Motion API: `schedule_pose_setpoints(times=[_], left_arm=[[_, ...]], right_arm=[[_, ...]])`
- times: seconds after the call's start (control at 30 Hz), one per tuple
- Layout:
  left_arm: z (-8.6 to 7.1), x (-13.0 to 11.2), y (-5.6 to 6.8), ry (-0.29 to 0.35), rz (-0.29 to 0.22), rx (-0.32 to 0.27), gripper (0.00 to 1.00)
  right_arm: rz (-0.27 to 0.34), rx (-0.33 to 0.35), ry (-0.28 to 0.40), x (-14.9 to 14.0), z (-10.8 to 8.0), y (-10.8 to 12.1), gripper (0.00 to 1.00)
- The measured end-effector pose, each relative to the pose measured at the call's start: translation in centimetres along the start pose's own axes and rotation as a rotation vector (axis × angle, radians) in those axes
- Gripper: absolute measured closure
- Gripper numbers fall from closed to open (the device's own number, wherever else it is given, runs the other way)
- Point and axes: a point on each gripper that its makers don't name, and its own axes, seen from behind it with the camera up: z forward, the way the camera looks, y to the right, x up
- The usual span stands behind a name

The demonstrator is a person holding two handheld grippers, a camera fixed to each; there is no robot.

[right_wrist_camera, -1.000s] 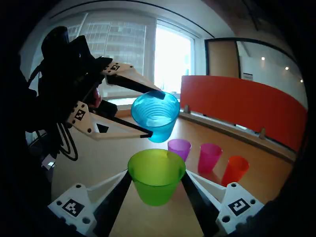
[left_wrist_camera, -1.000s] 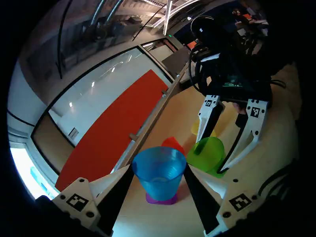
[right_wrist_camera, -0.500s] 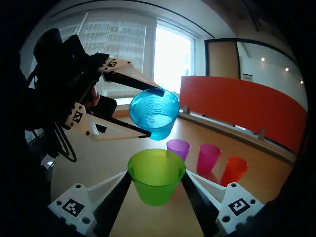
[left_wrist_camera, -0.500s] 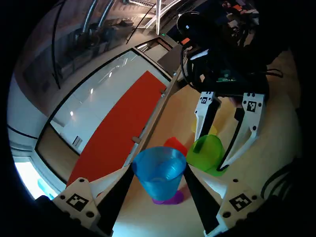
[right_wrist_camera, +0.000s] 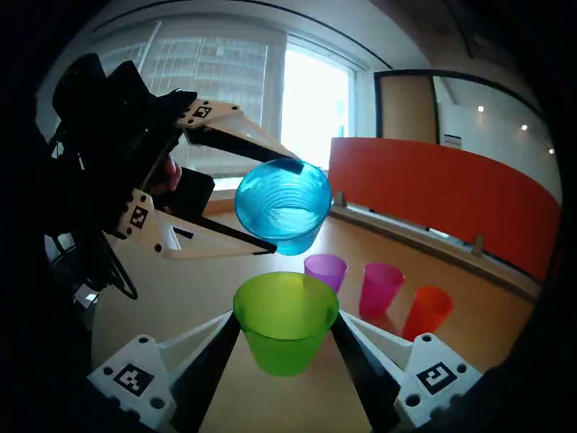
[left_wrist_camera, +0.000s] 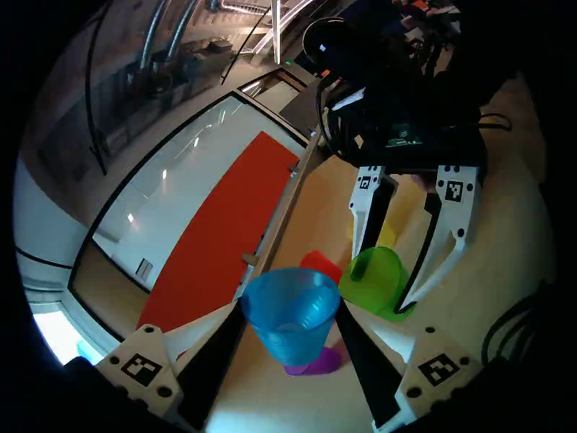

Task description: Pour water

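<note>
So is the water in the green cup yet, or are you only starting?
Not yet. Done: both cups are picked up, the blue cup in the left gripper, the green cup in the right gripper. In hand: the blue cup is tipped above the green one. Left: no stream shows and the green cup looks empty, so the pouring itself is to come.

**Occlusions noted**

Left gripper view: purple cup point(left_wrist_camera: 317, 361) mostly behind blue cup point(left_wrist_camera: 291, 317); yellow cup point(left_wrist_camera: 388, 235) partly behind right hand-held gripper point(left_wrist_camera: 381, 290) holding green cup point(left_wrist_camera: 375, 274). Right gripper view: blue cup's water level indeterminate; hand point(right_wrist_camera: 171, 173) mostly covered.
</note>
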Motion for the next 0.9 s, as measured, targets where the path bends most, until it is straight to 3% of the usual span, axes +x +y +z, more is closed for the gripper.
schedule_pose_setpoints(times=[0.9], left_arm=[[0.2,1.4,0.2,0.003,0.109,-0.003,0.12]], right_arm=[[-0.004,0.004,0.005,0.2,-0.1,-0.2,0.09]])
